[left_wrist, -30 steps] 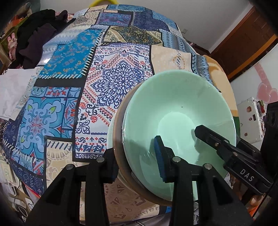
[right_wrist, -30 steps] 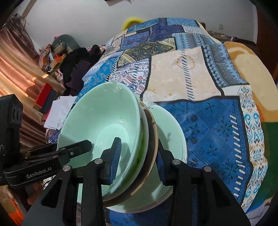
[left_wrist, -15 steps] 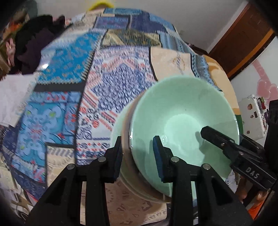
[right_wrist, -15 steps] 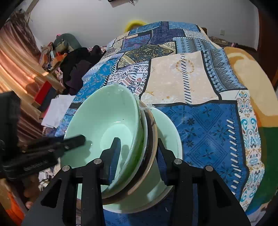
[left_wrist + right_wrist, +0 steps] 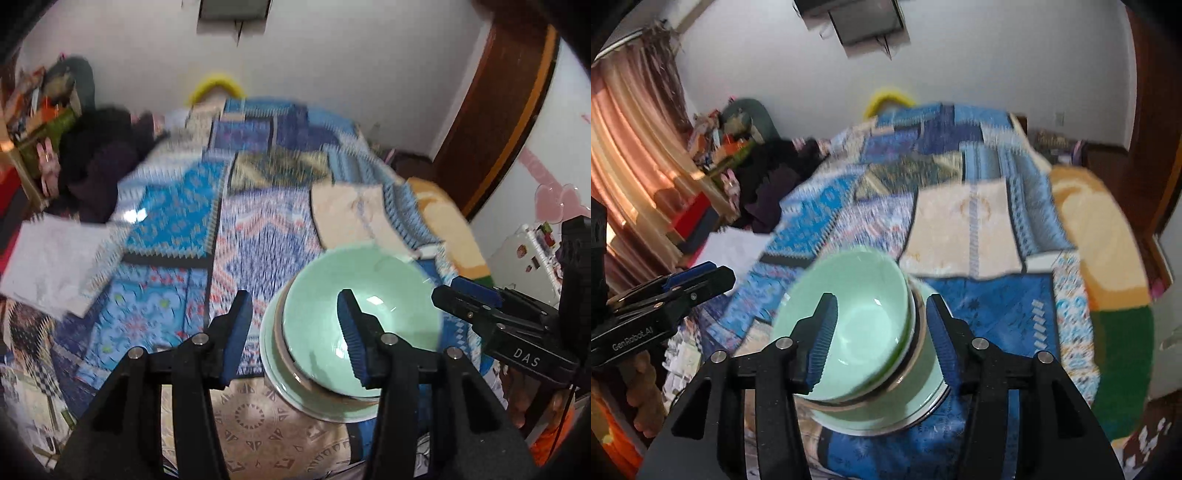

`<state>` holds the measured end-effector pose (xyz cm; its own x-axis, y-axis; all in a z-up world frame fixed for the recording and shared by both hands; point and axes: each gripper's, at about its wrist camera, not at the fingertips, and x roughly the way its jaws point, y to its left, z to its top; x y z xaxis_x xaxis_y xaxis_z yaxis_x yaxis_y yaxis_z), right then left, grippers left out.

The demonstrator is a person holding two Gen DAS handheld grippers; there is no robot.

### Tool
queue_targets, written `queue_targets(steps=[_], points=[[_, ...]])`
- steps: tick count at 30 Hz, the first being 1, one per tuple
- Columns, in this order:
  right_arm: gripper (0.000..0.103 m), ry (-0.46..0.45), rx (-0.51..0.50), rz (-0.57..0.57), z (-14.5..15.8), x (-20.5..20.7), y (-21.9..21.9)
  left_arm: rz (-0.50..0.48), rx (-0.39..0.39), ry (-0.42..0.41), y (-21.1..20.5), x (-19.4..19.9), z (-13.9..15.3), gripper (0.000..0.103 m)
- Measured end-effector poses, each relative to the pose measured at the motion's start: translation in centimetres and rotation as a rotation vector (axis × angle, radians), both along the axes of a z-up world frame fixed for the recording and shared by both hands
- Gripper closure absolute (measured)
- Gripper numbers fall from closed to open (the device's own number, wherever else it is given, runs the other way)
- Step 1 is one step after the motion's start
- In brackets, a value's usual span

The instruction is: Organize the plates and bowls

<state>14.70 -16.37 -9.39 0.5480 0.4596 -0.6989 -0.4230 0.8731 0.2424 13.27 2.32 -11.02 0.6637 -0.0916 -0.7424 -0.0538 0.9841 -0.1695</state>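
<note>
Item: stack of mint-green bowl (image 5: 365, 325) and plates (image 5: 886, 410) on patchwork bedspread (image 5: 258, 240), below my left gripper (image 5: 291, 336) and right gripper (image 5: 877, 338); both jaws just opened, apart, gripping nothing.

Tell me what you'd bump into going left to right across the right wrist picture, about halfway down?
Pink curtain → the other tongs → green bowl on its stack → blue patchwork blanket → yellow and green blanket edge.
</note>
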Motion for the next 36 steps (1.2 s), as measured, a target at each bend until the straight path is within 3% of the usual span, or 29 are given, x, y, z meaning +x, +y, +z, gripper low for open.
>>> queue_targets(steps=[11,17,20,23,27,36], points=[[0.037,-0.288,0.090,0.025,7.8,-5.0,-0.4,0.015,0.049,-0.365,-0.5,-6.2,8.7,0.033],[0.023,-0.363,0.117,0.022,8.9,-6.4,-0.6,0.027,0.085,-0.473,-1.0,-8.8,10.8,0.018],[0.016,-0.381,0.130,0.019,9.0,-6.7,-0.7,0.047,0.112,-0.527,-1.2,-10.0,11.4,0.006],[0.014,-0.395,0.126,0.018,8.9,-6.8,-0.6,0.064,0.113,-0.554,-1.3,-10.6,11.5,0.003],[0.002,-0.414,0.130,0.005,8.7,-7.1,-0.7,0.065,0.101,-0.555,-1.2,-10.9,11.2,0.001],[0.001,-0.437,0.117,-0.002,8.8,-8.1,-0.8,0.053,0.097,-0.530,-1.6,-11.4,10.1,0.000]])
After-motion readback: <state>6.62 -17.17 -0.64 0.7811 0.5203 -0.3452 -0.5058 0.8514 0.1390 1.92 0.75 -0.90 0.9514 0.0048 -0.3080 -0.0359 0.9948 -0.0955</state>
